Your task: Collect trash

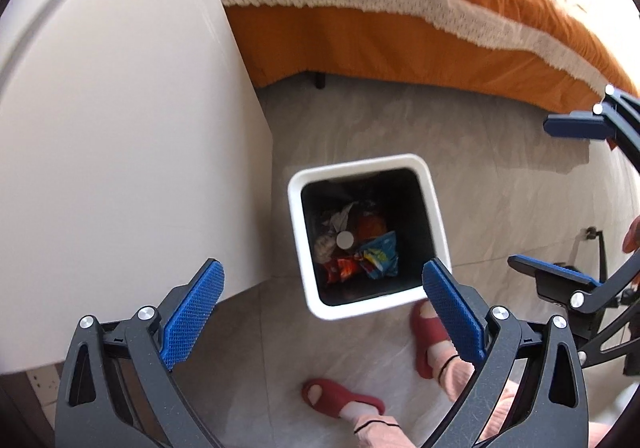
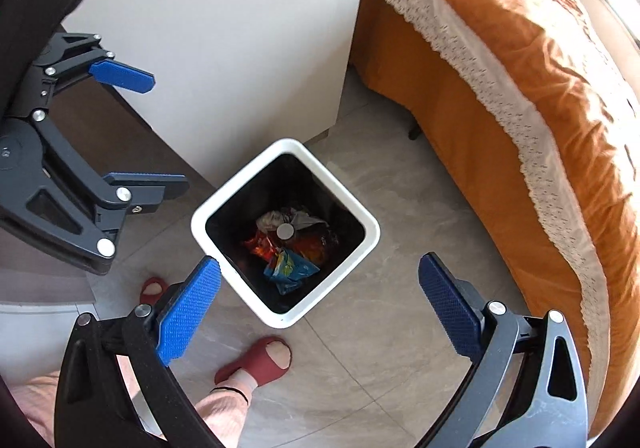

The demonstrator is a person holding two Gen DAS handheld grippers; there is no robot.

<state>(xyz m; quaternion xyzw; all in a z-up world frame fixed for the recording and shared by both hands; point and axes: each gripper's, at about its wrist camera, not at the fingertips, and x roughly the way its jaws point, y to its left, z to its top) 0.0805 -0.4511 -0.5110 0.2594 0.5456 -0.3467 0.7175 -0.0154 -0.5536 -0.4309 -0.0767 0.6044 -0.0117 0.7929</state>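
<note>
A white square trash bin (image 1: 298,232) with a black liner stands on the grey tiled floor. It holds crumpled wrappers (image 1: 378,256), red, orange and blue, plus white paper. It also shows in the right wrist view (image 2: 200,232) with the wrappers (image 2: 290,268) at its bottom. My left gripper (image 1: 324,304) is open and empty, high above the bin's near edge; it also shows in the right wrist view (image 2: 150,129). My right gripper (image 2: 320,300) is open and empty above the bin; it appears at the right edge of the left wrist view (image 1: 560,195).
A white cabinet side (image 1: 120,127) stands left of the bin. A bed with an orange cover (image 2: 520,87) and white lace trim lies behind and to the right. The person's feet in red slippers (image 2: 256,364) stand on the floor just before the bin.
</note>
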